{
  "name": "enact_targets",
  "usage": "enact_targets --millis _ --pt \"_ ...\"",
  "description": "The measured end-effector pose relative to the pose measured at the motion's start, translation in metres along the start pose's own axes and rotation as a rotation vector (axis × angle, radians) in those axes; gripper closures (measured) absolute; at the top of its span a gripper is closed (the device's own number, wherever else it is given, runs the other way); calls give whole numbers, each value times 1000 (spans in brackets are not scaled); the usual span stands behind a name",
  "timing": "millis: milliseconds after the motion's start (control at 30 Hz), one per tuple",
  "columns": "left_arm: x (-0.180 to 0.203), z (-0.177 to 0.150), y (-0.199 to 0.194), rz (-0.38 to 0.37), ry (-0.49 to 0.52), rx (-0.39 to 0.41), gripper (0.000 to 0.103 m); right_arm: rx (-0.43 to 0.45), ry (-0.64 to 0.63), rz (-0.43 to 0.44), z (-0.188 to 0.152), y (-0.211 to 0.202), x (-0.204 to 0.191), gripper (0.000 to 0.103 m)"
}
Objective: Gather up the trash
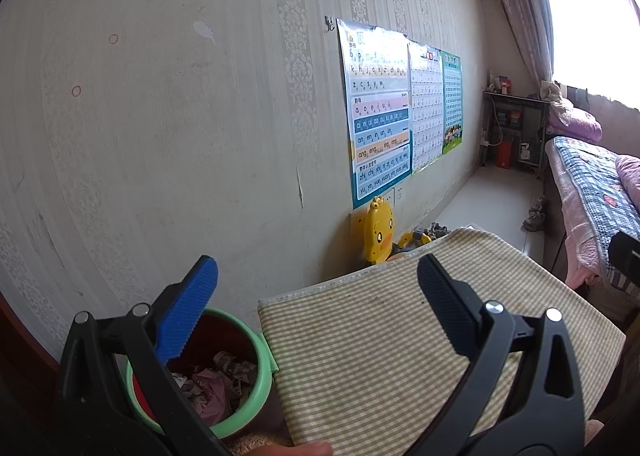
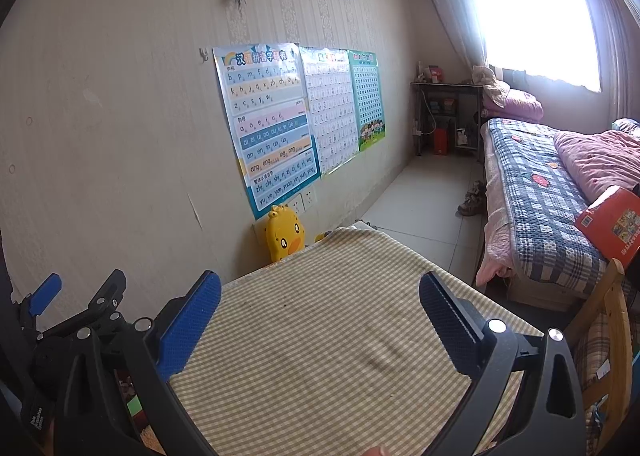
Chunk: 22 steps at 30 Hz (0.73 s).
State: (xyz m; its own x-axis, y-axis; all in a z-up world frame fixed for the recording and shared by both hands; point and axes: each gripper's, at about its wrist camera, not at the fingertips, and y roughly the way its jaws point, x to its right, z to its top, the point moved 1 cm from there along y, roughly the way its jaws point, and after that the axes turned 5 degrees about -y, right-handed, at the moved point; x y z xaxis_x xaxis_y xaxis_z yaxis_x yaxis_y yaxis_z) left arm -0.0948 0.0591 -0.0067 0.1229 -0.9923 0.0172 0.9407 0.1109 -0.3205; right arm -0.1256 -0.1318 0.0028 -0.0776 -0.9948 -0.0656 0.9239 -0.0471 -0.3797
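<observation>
The bin (image 1: 224, 372) stands just left of the table (image 1: 400, 336), near the wall (image 1: 160, 116), with scraps (image 1: 216, 380) in it. The duck toy (image 1: 378, 232) sits behind the table, below the posters (image 1: 380, 112). The bed (image 2: 544, 196) lies right of the table, and the shelf (image 2: 448, 116) stands far behind it.

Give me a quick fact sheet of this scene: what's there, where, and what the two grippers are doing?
Surface: table with green-checked cloth, nothing on the visible part
Bin: green-rimmed red bucket, beside the table, by the wall
Bin contents: crumpled paper scraps and pink wrapper
Left gripper: open, holding nothing
Right gripper: open, holding nothing
Nearby: yellow duck toy against the wall
</observation>
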Motion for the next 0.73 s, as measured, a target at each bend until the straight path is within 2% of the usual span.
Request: enact_targets --millis 267,533,633,733 --pt "1 -1 3 -6 10 -12 5 -2 -1 1 1 0 0 8" --pt "4 -9 13 -21 25 -52 5 -36 13 16 -13 12 4 8" --pt "5 -12 21 -22 26 -75 5 -68 26 3 -23 34 11 8" --pt "3 -15 29 -10 30 -95 5 -116 25 -107 -56 84 37 8"
